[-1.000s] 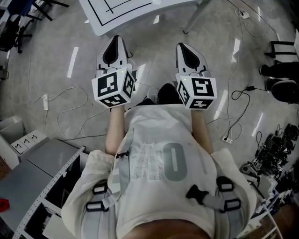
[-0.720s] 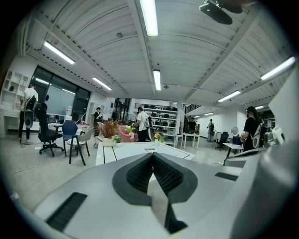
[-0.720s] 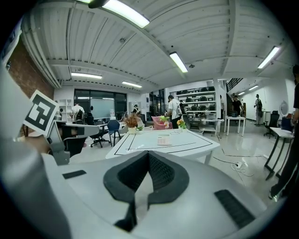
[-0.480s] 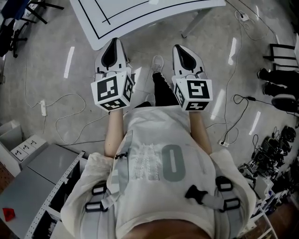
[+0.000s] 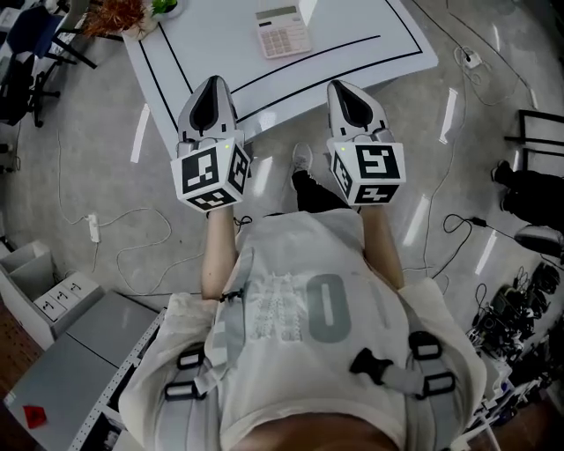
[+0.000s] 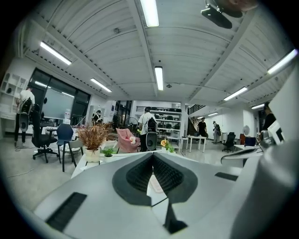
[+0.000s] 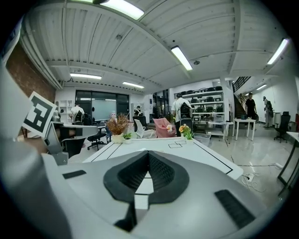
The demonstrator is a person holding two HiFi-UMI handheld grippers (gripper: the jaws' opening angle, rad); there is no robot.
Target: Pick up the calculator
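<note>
A pale calculator (image 5: 284,35) lies on the white table (image 5: 370,26) inside its black outline, near the top of the head view. Both grippers are held side by side at the table's near edge, well short of the calculator. My left gripper (image 5: 214,82) is shut with nothing in it, its tips just over the table edge. My right gripper (image 5: 343,87) also looks shut and empty. In the left gripper view the closed jaws (image 6: 152,157) point along the tabletop. The right gripper view shows its closed jaws (image 7: 148,154) above the same white surface.
A potted dry plant (image 5: 119,12) stands at the table's far left corner. Cables and a power strip (image 5: 92,227) lie on the floor. Grey shelving (image 5: 62,352) stands at lower left, office chairs (image 5: 26,53) at upper left. People stand far off in the room.
The table has drawn closer in the head view and the calculator has come into sight. Both grippers have moved forward together to the table's near edge, still shut.
</note>
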